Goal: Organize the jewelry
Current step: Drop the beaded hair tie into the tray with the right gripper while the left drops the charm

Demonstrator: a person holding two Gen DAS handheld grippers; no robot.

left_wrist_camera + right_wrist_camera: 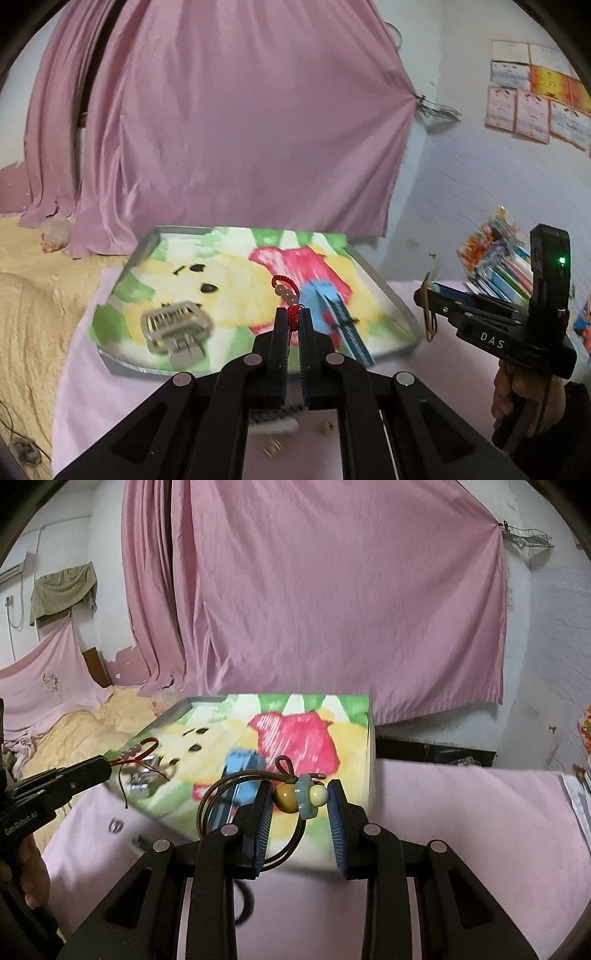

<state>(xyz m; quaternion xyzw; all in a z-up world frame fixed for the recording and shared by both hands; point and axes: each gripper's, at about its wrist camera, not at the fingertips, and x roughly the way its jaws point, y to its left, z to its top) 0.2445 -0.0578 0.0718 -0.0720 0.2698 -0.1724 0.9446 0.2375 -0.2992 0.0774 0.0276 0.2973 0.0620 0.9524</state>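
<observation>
L gripper point(293, 314) has its fingers pinched nearly together on a red cord bracelet point(286, 291) w/ pale pink beads; the beaded loop sticks up past the fingertips, above the near middle of the tray point(384, 291). From the right wrist view the same bracelet point(138, 751) shows at the left, held off the tray's left edge, w/ thin cord ends dangling below it. R gripper point(299, 797) has fingers partly open, a gap between the blue pads point(263, 812), holding a brown cord bracelet point(236, 794) w/ a tan bead, a light blue flower piece and a cream bead; the beads sit betw. the pads, tan bead touching the left pad, cream bead just beside the right pad, contact there hard to tell. Cord loop hangs off to the left and under the left finger. This bracelet is over the tray's near right part. Tray is lined w/ a cartoon print in yellow, red, green; on it lie a silver metal clip-like piece point(175, 326) at near left and a blue strip point(341, 317) near middle, both blurred. Tray sits on a bench w/ pink cloth point(461, 830). Small gold bits point(271, 448) lie on the cloth nearer than the tray. A hand point(517, 391) grips the R gripper's handle at far right. Pink curtain point(221, 129) hangs behind.
</observation>
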